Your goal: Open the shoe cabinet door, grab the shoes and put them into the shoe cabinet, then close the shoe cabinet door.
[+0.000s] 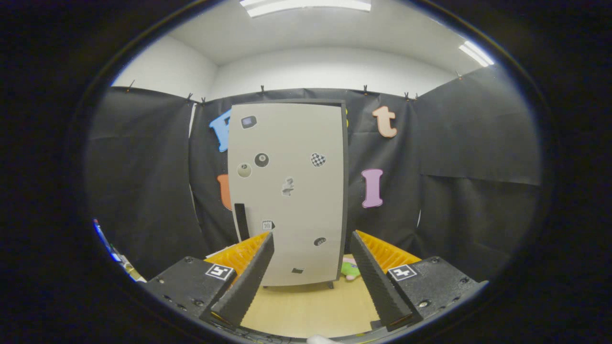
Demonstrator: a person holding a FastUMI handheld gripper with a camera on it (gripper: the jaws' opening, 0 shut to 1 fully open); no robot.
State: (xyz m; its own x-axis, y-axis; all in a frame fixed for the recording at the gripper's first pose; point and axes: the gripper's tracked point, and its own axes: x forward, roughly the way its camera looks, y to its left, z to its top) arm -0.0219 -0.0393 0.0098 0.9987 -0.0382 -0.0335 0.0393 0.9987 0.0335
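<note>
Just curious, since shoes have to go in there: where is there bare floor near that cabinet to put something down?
Bare wooden floor lies between the open gripper and the cabinet, in front of its shut door. Right of the cabinet's foot it is tighter: a small green and pink thing lies there, close to the black cloth wall.

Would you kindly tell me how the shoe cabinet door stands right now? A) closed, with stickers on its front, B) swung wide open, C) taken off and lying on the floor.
A: the shoe cabinet door sits flat and closed, stickers scattered across its front, beyond the open tool, whose fingers hold nothing.
</note>
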